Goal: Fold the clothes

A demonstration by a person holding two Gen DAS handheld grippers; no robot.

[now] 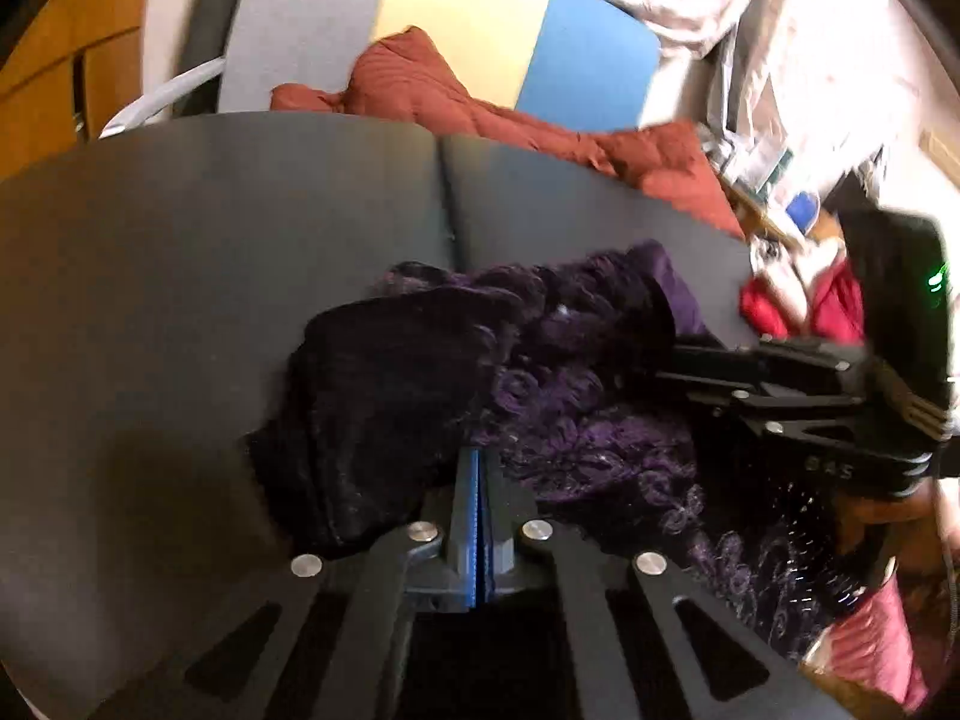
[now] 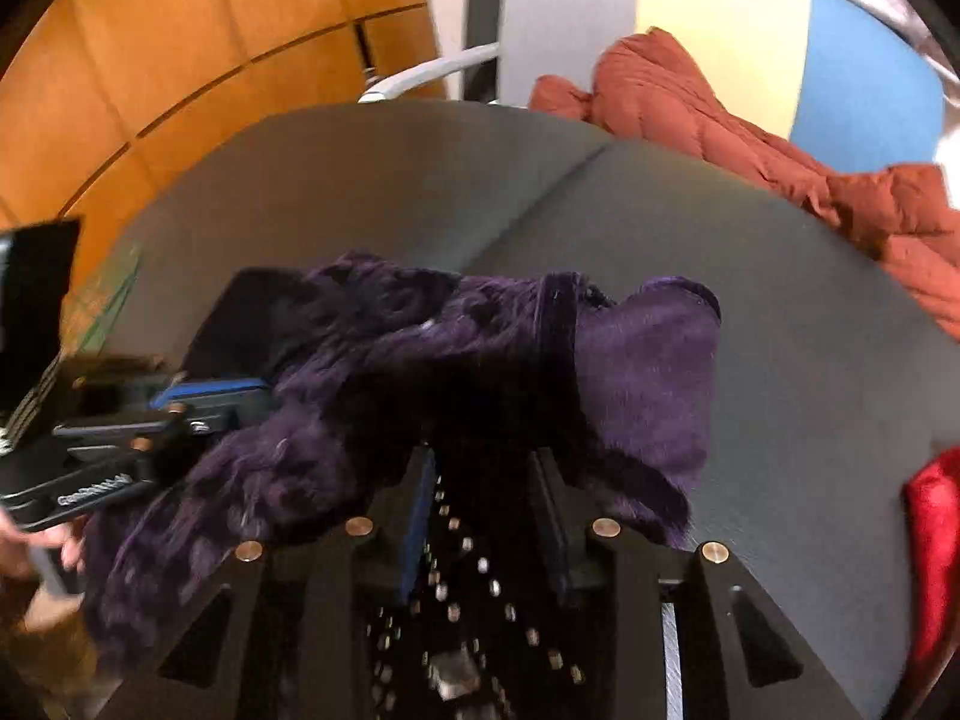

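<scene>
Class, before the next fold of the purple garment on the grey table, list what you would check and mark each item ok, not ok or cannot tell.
1. Left gripper shut on the purple garment: ok.
2. Right gripper gripping the garment: cannot tell; its jaws stand apart with cloth between them.
3. Garment laid flat: not ok, it is bunched.
4. Bare grey table beyond the garment for folding: ok.
5. Rust quilt off the garment: ok, it lies at the far edge.
</scene>
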